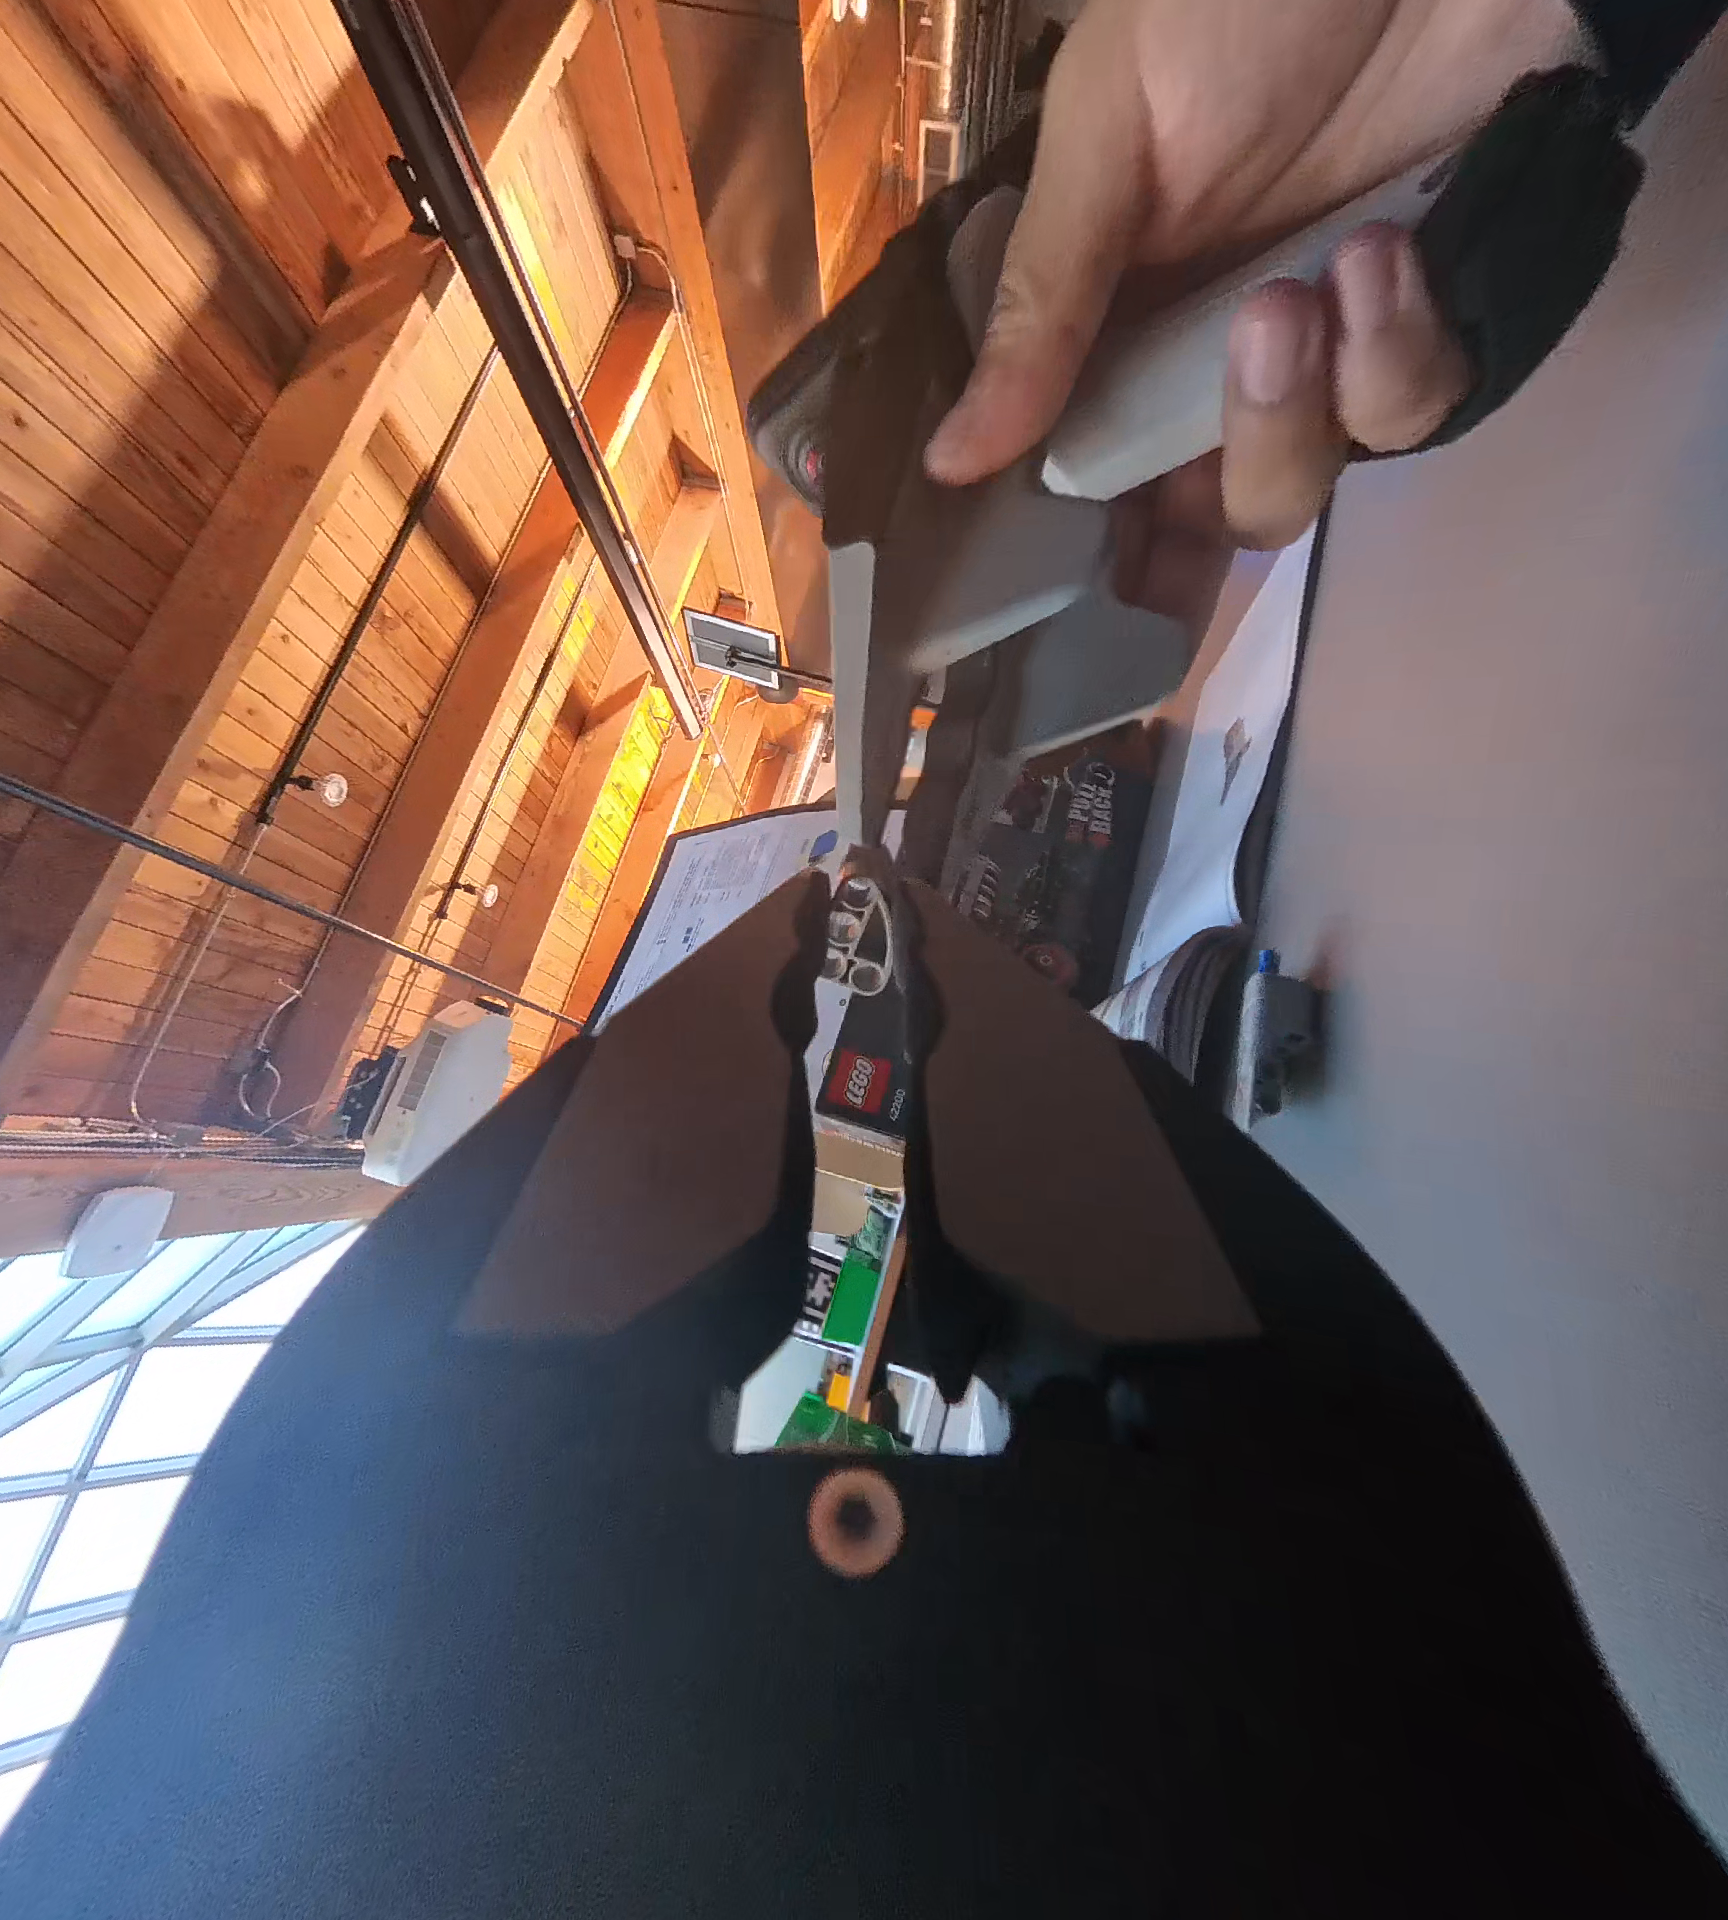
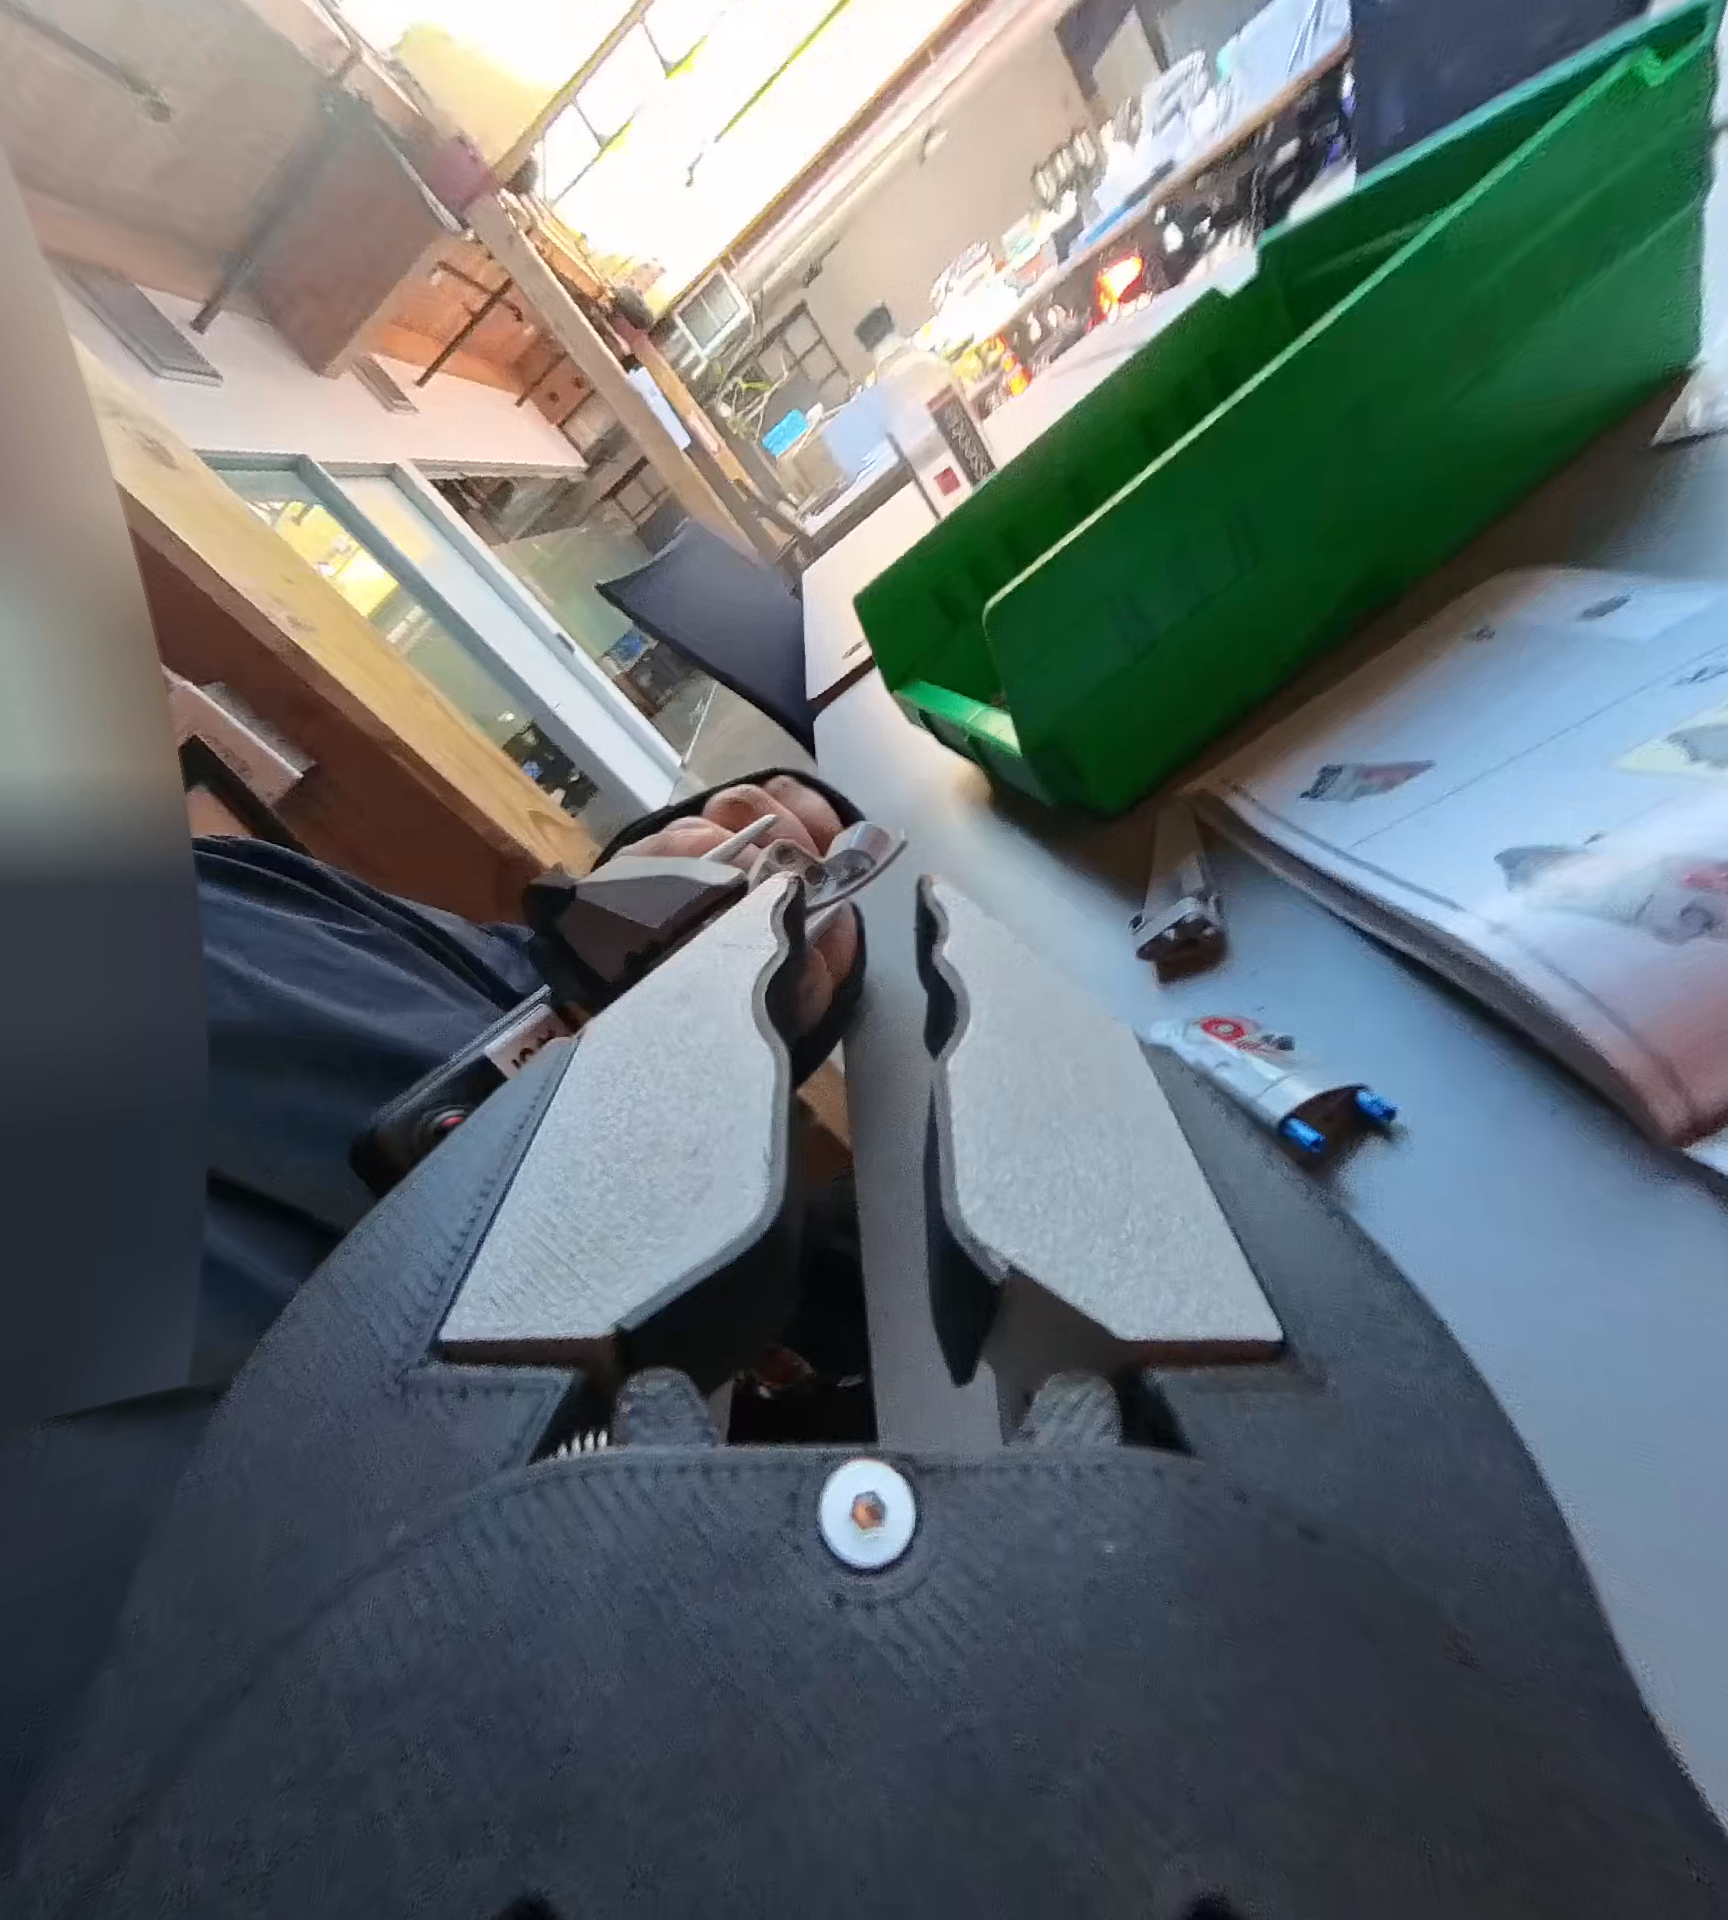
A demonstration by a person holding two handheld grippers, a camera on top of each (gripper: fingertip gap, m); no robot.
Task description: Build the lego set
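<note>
My left gripper (image 1: 855, 891) is shut on a small grey Lego beam with round holes (image 1: 852, 935), held up in the air. My right gripper (image 2: 860, 904) is open and empty, with a narrow gap between its fingertips. It points at the left gripper (image 2: 735, 873), and its left fingertip is close beside the held beam (image 2: 844, 857). In the left wrist view the right gripper (image 1: 865, 821) comes down from above in a person's hand (image 1: 1203, 260), with its tips just over the beam.
On the grey table (image 2: 1462, 1351) are a green bin (image 2: 1307, 499), an open instruction booklet (image 2: 1566, 779), a grey Lego part (image 2: 1177, 914) and a white part with blue pins (image 2: 1265, 1081). The dark Lego box (image 1: 1036, 862) stands behind.
</note>
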